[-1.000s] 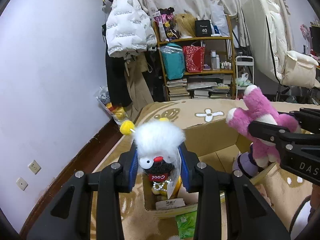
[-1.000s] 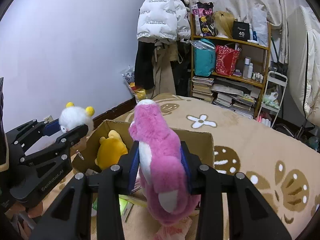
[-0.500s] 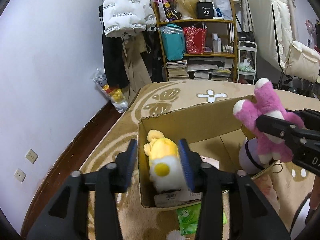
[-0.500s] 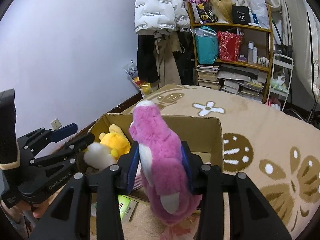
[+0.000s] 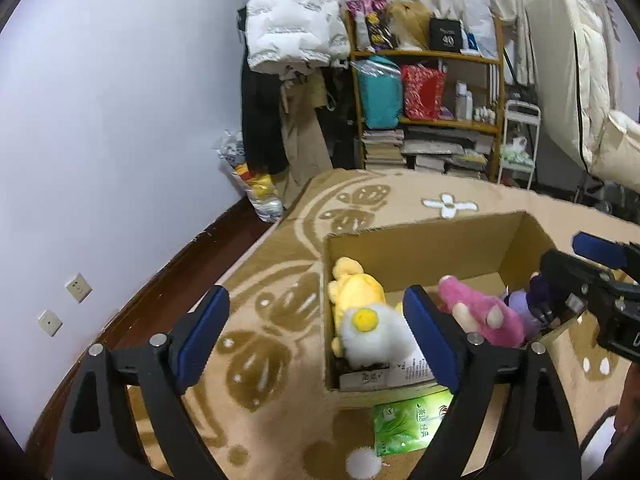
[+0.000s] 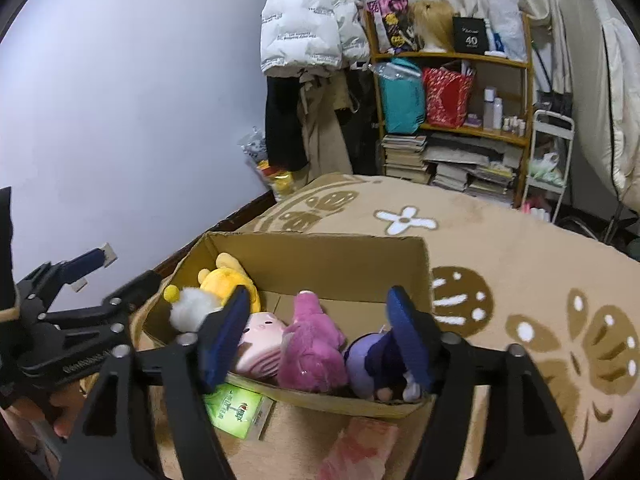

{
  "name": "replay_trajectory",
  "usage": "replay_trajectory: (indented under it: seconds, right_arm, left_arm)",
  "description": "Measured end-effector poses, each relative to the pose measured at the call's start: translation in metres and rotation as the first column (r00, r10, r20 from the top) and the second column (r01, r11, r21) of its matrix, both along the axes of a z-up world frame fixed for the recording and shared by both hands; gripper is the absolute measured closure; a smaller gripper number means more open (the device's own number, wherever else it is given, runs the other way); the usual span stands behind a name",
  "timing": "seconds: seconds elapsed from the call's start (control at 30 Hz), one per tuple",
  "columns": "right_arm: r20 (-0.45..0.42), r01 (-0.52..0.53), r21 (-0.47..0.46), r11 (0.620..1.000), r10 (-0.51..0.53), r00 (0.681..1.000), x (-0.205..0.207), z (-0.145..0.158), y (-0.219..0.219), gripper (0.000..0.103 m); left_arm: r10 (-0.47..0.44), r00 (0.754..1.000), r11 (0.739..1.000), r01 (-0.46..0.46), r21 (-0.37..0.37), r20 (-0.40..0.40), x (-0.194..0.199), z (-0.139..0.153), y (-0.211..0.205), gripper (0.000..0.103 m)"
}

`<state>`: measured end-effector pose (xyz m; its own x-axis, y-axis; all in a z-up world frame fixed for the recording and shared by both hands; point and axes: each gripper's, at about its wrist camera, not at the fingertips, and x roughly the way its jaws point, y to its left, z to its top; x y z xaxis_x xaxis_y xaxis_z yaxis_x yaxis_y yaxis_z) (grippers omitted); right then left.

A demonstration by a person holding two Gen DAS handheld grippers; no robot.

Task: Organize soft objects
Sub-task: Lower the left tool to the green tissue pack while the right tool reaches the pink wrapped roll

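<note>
Landmark: the open brown cardboard box [image 6: 320, 256] sits on the tan carpet with brown butterfly and white flower patterns [image 6: 520, 280]; every place below is given relative to this box.

Left gripper: the black two-finger left gripper with blue pads [image 5: 316, 334] hangs above the box's near-left corner, its fingers spread wide and holding nothing.

Right gripper: the black two-finger right gripper with blue pads [image 6: 318, 334] hangs over the box's near wall, its fingers spread wide and empty. In the left wrist view it shows at the box's right side [image 5: 592, 280].

White toy: the fluffy white plush toy with yellow pom-poms [image 5: 376, 338] lies inside the box in its left near corner, touching the yellow toy behind it.

Yellow toy: the yellow plush bear [image 6: 230, 280] lies inside the box against the left wall, behind the white toy.

Pink toy: the magenta plush bear with pale paws [image 6: 310, 340] lies inside the box near the middle of the near wall, between the right gripper's fingers in that view but not touched by them.

Pale pink toy: the pale pink round-faced plush [image 6: 260, 340] lies in the box just left of the magenta bear.

Purple toy: the lavender and dark purple plush [image 6: 376, 364] lies in the box's near-right corner, just beside the magenta bear.

Outside the box: a green printed packet [image 5: 408, 424] lies on the carpet just in front of the near wall; a small white fluffy ball [image 5: 362, 464] lies further out on the carpet.
</note>
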<state>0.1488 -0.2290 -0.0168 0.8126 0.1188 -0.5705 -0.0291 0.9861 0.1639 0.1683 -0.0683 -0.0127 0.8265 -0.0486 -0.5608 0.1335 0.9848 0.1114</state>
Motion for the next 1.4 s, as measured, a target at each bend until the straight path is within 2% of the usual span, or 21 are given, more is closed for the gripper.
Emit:
replay_trajectory:
  seconds: [0.13, 0.2, 0.27, 0.67, 0.8, 0.9, 1.13, 1.4]
  right_arm:
    - [0.019, 0.012, -0.005, 1.000, -0.012, 1.000, -0.013, 0.013, 0.001, 0.013]
    - [0.022, 0.031, -0.005, 1.000, -0.031, 0.999, -0.021, 0.019, 0.000, 0.003]
    - [0.020, 0.045, 0.000, 0.999, -0.045, 0.999, -0.027, 0.024, -0.001, 0.001]
    - [-0.017, 0.083, -0.035, 0.996, -0.083, 0.996, -0.067, 0.038, -0.006, 0.000]
    - [-0.041, 0.085, -0.027, 0.996, -0.086, 0.995, -0.075, 0.036, -0.010, 0.000]
    - [-0.053, 0.085, -0.032, 0.996, -0.087, 0.995, -0.082, 0.032, -0.012, 0.000]
    - [-0.097, 0.108, 0.006, 0.994, -0.107, 0.989, -0.088, 0.013, -0.016, 0.000]
    - [-0.191, 0.142, 0.036, 0.989, -0.132, 0.973, -0.075, -0.023, -0.024, 0.000]
  left_arm:
    - [0.008, 1.000, 1.000, -0.007, -0.023, 0.012, -0.011, 0.011, 0.008, 0.007]
    - [0.012, 1.000, 0.999, -0.011, -0.037, 0.017, -0.018, 0.016, 0.013, 0.003]
    - [0.014, 1.000, 0.999, -0.013, -0.041, 0.027, -0.024, 0.019, 0.015, 0.001]
    - [-0.014, 1.000, 1.000, 0.014, 0.002, -0.018, -0.058, 0.027, 0.021, 0.001]
    - [-0.002, 0.999, 1.000, 0.001, -0.023, -0.034, -0.066, 0.022, 0.023, 0.001]
    - [-0.011, 0.998, 1.000, 0.011, -0.013, -0.059, -0.069, 0.014, 0.021, 0.001]
    - [-0.027, 0.995, 1.000, 0.027, -0.004, -0.092, -0.070, 0.001, 0.013, 0.001]
    - [-0.058, 0.988, 0.998, 0.063, 0.027, -0.140, -0.062, -0.022, 0.000, 0.001]
